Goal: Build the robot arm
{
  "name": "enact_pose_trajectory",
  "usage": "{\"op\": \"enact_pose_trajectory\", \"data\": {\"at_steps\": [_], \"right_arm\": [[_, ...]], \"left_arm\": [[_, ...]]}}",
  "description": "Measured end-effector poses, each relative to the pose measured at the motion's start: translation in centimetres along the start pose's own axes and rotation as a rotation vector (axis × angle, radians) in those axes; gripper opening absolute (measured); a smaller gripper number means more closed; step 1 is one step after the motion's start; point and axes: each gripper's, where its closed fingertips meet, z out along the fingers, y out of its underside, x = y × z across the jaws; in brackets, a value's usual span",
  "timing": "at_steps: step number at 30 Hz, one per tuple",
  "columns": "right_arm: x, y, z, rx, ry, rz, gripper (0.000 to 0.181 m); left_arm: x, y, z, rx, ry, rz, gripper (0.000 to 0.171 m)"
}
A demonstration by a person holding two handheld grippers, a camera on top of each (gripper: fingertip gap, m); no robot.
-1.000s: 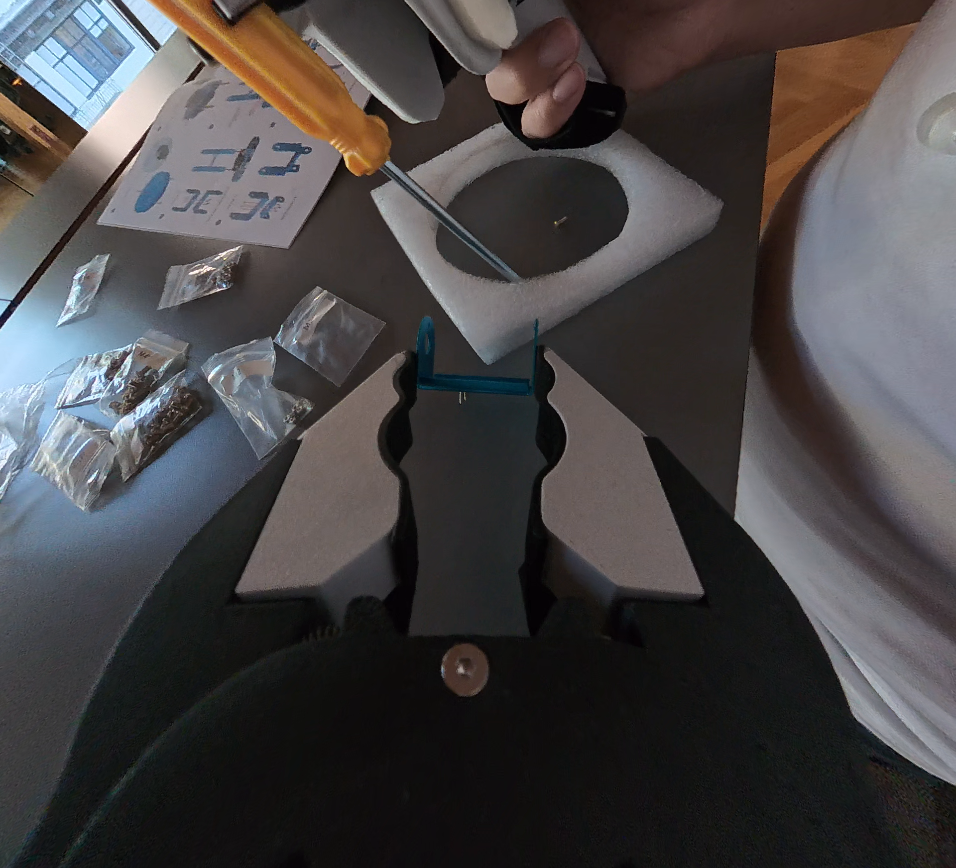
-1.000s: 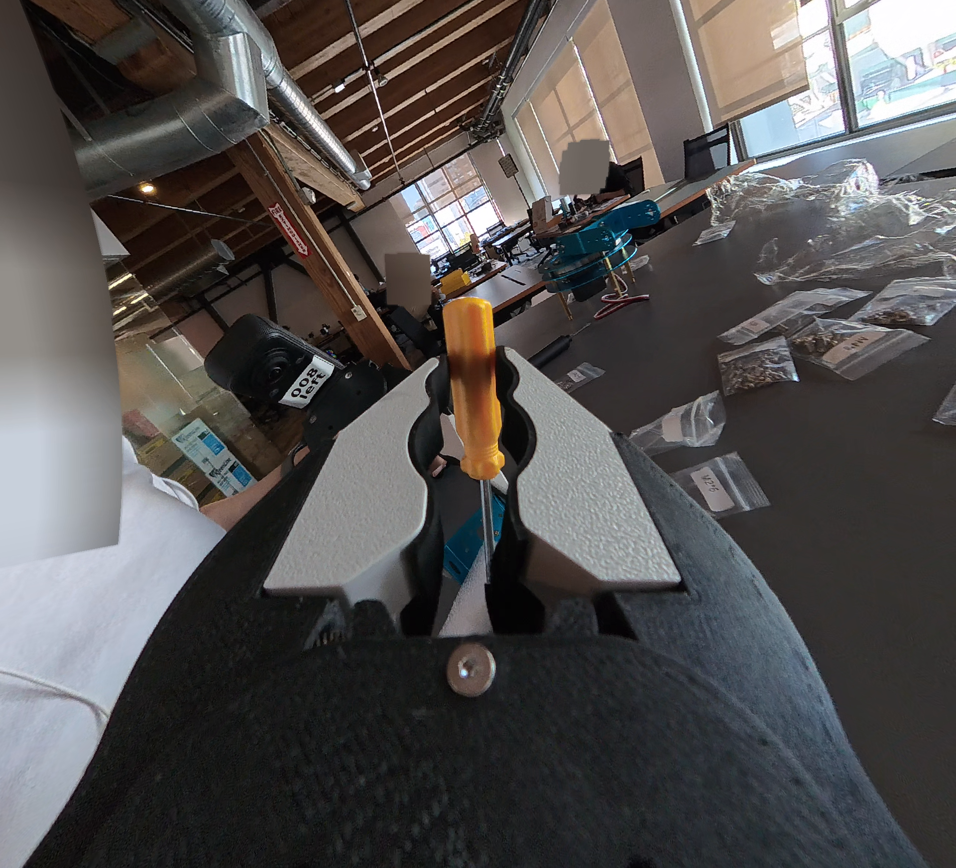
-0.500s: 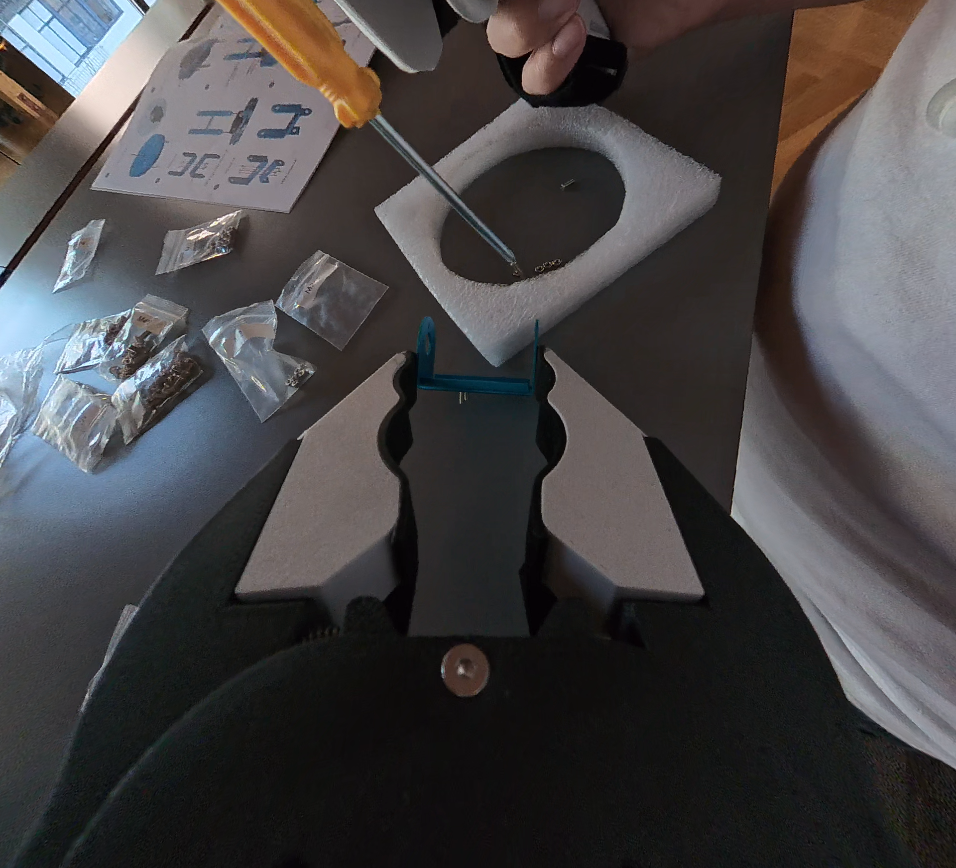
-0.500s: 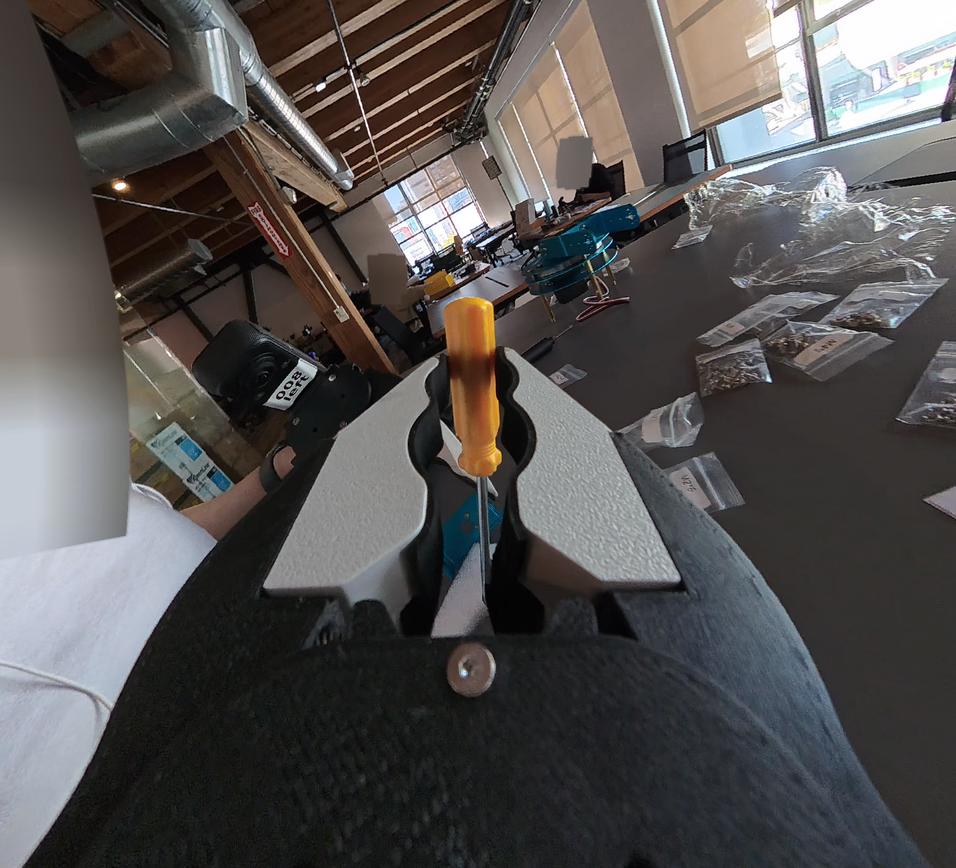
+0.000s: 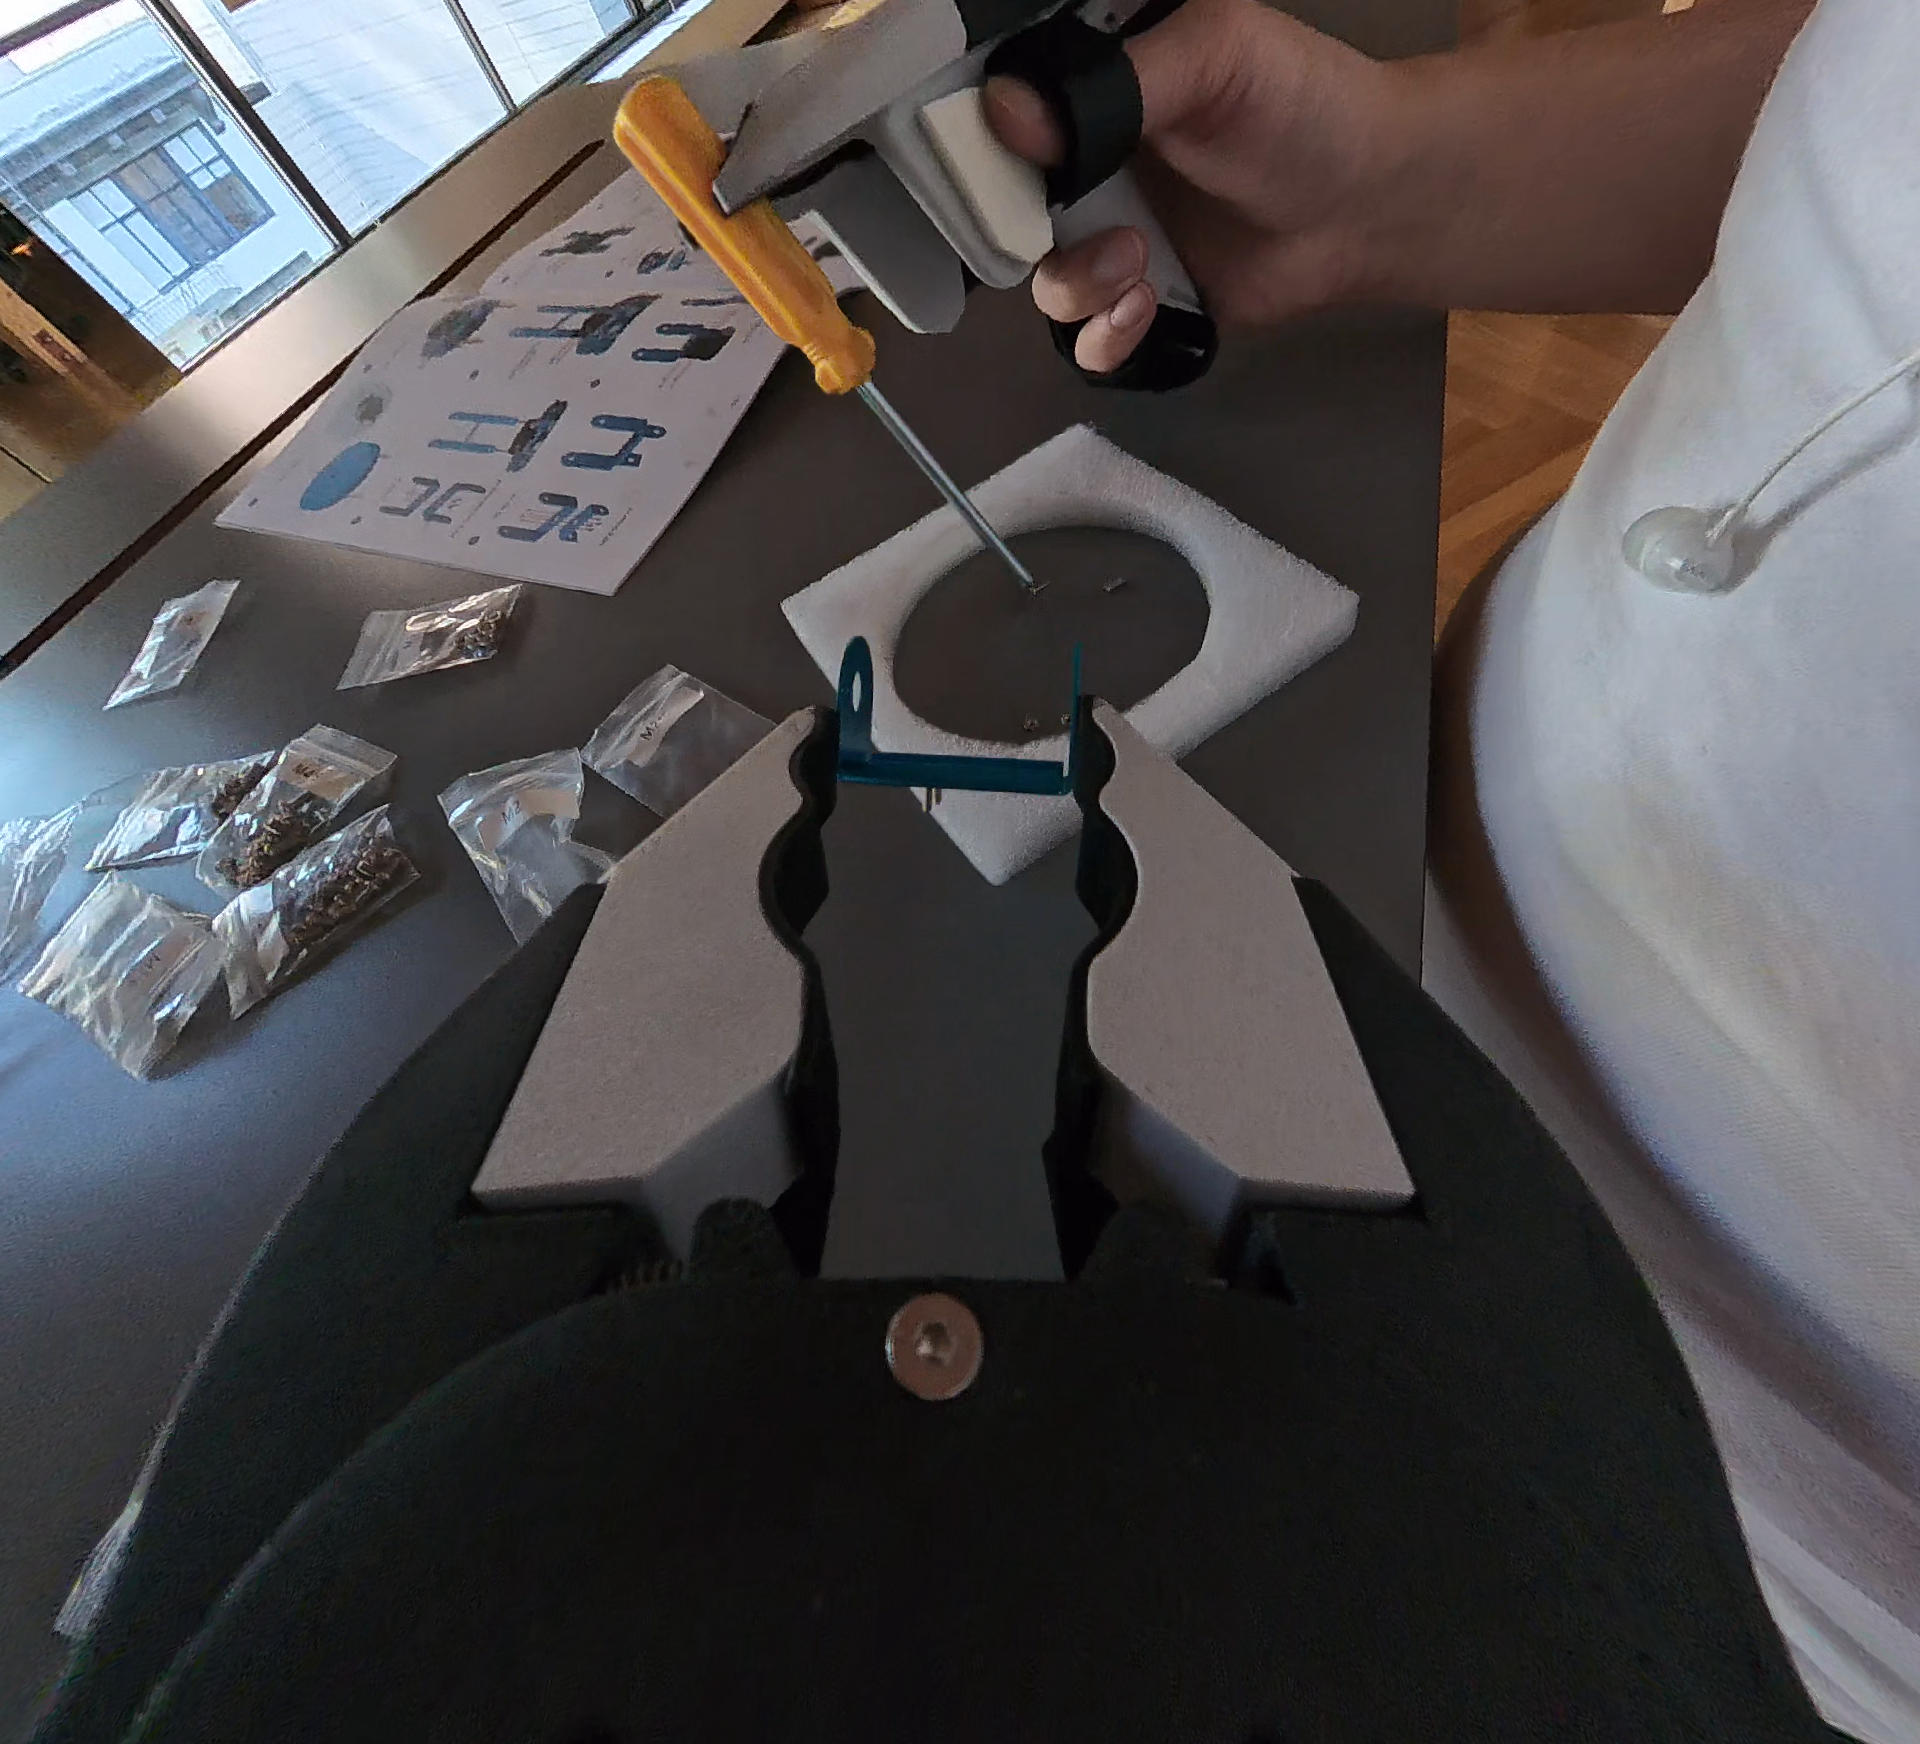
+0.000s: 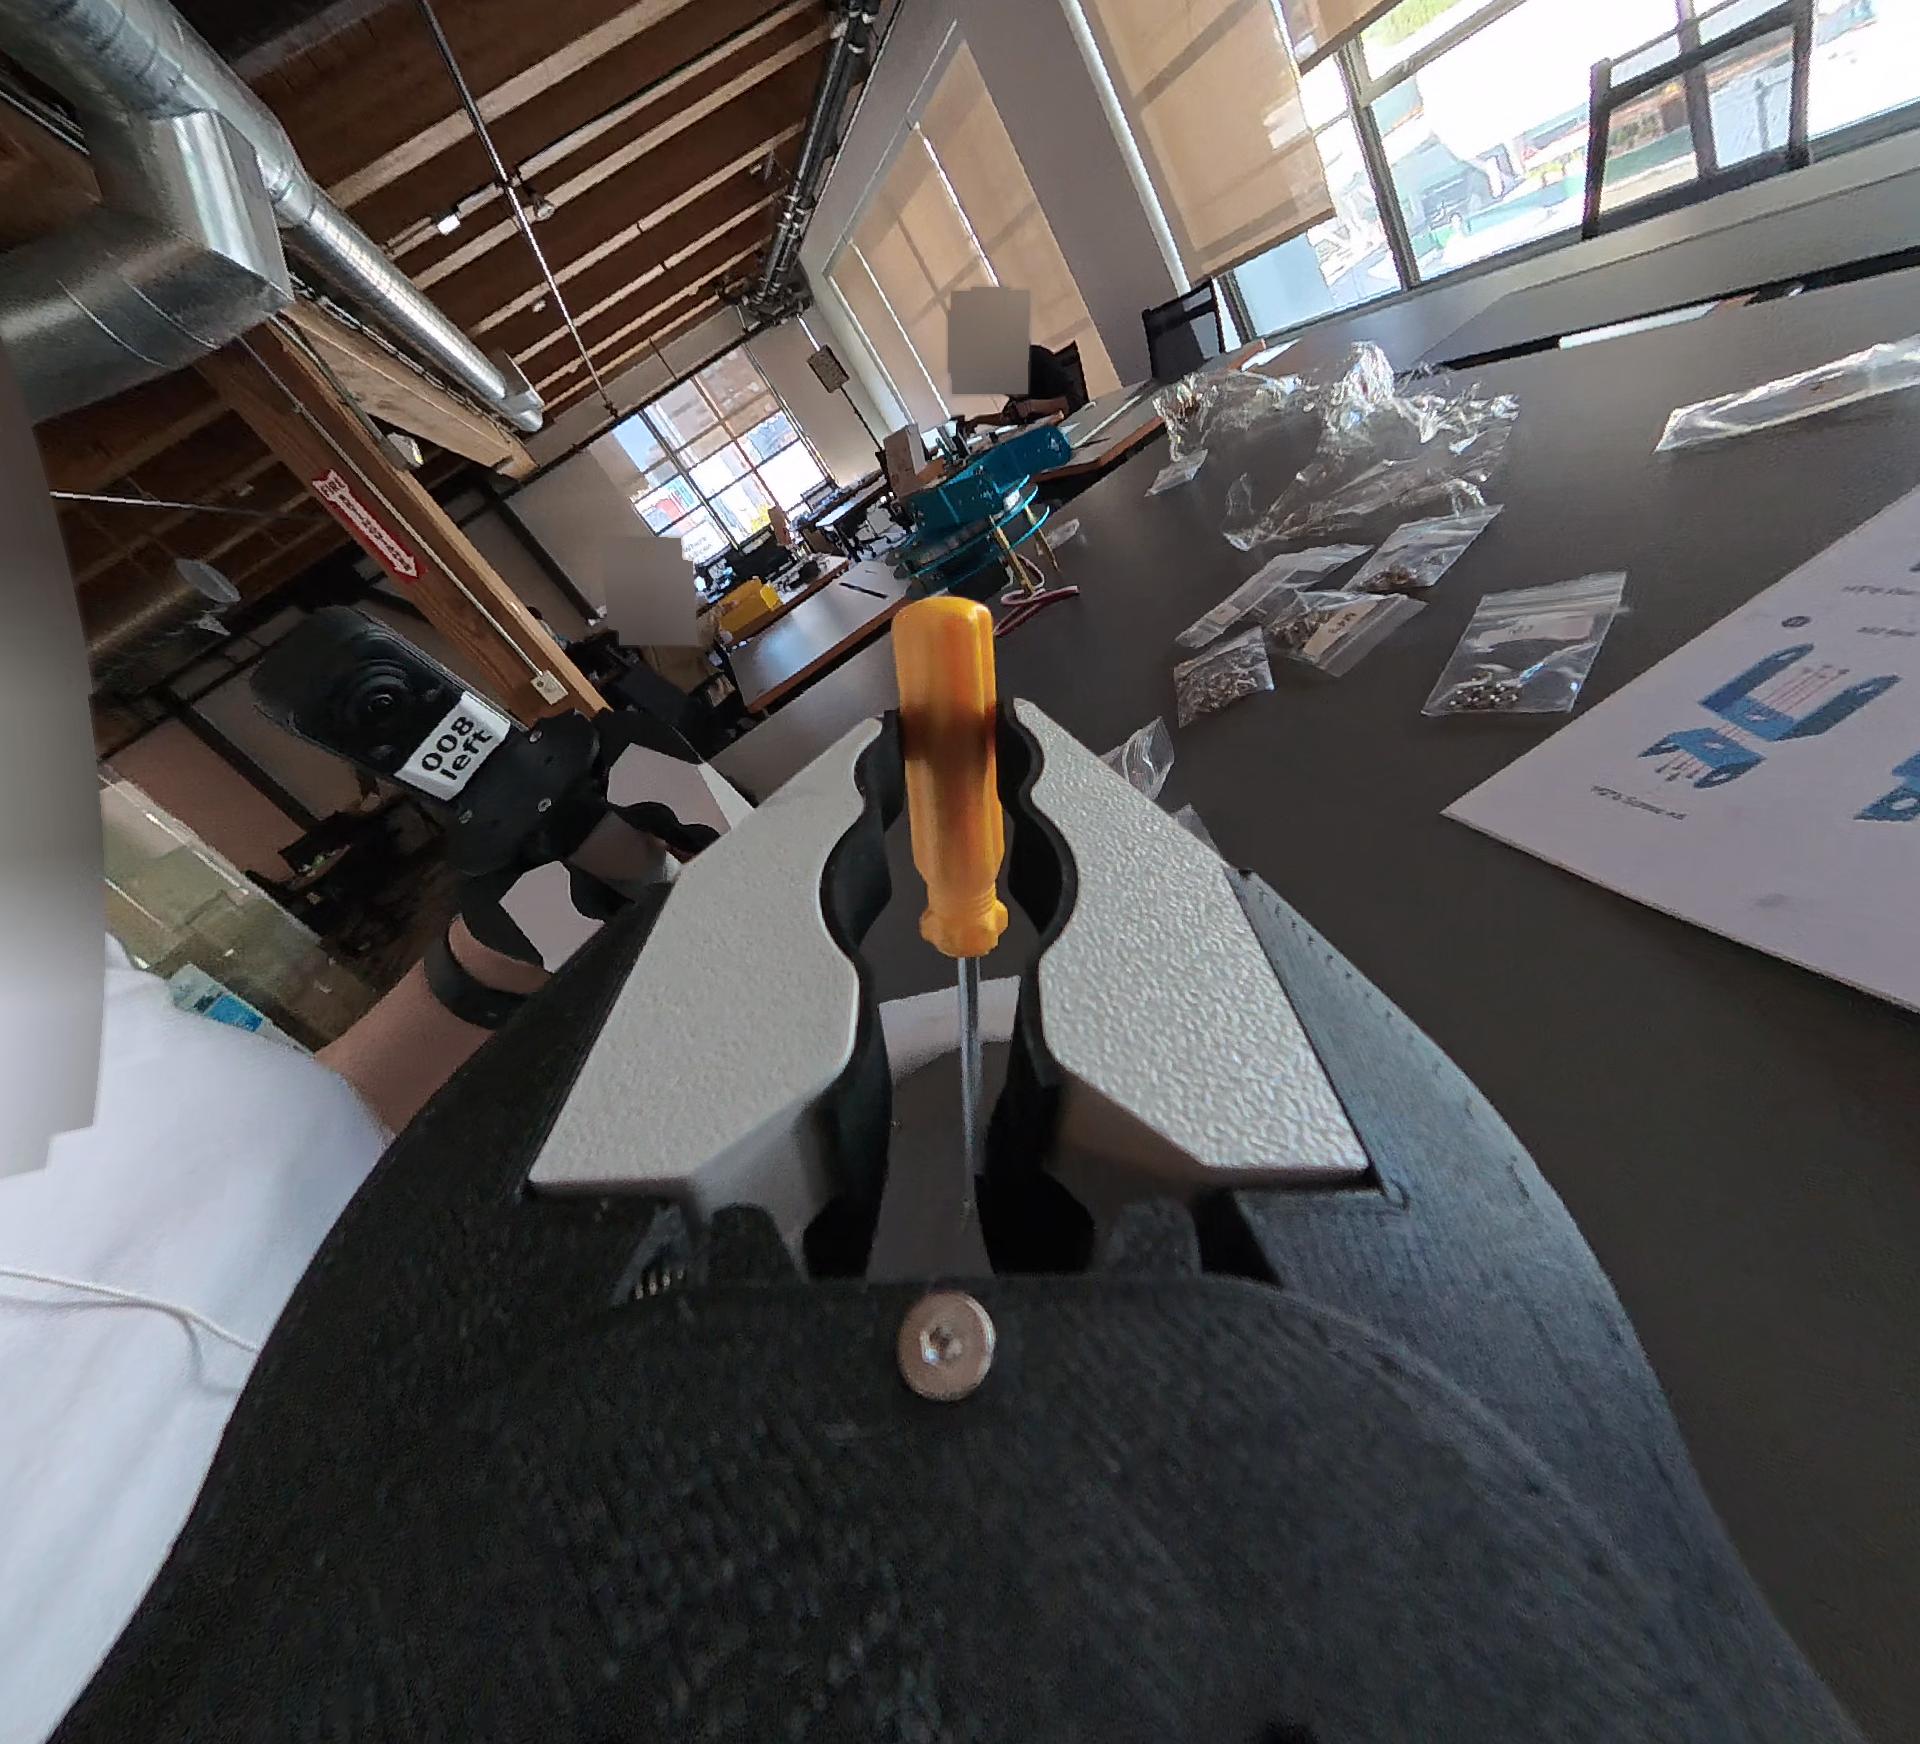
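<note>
My left gripper [image 5: 961, 738] is shut on a blue U-shaped metal bracket [image 5: 951, 767], held by its two upright ends above the dark table. My right gripper [image 6: 948, 738] is shut on an orange-handled screwdriver [image 6: 951, 780]; in the left wrist view the screwdriver [image 5: 748, 240] slants down, its tip at a small screw [image 5: 1034, 590] inside the round hole of a white foam square [image 5: 1278, 614]. Another small screw [image 5: 1117, 582] and two more near the bracket lie in that hole. The left gripper body [image 6: 457, 749] shows in the right wrist view, to the left.
A printed instruction sheet [image 5: 509, 437] lies beyond the foam; it also shows in the right wrist view [image 6: 1766, 811]. Several clear bags of small hardware [image 5: 301, 873] lie to the left. A blue metal assembly [image 6: 966, 499] stands far off on the table. A person's white shirt [image 5: 1683, 759] is at the right. Some 12 centimetres of space lies between my two pairs of fingers.
The right gripper and screwdriver have drawn up and away from the left gripper, and the tip has moved from the hole's near edge toward its middle. The bracket stays gripped.
</note>
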Motion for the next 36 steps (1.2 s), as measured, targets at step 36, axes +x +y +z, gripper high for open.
{"op": "enact_pose_trajectory", "data": {"at_steps": [36], "right_arm": [[4.7, 6.8, 1.9, -0.466, 0.191, 0.209, 0.017]], "left_arm": [[1.0, -2.2, 0.6, 0.084, -0.015, -0.014, 0.045]]}}
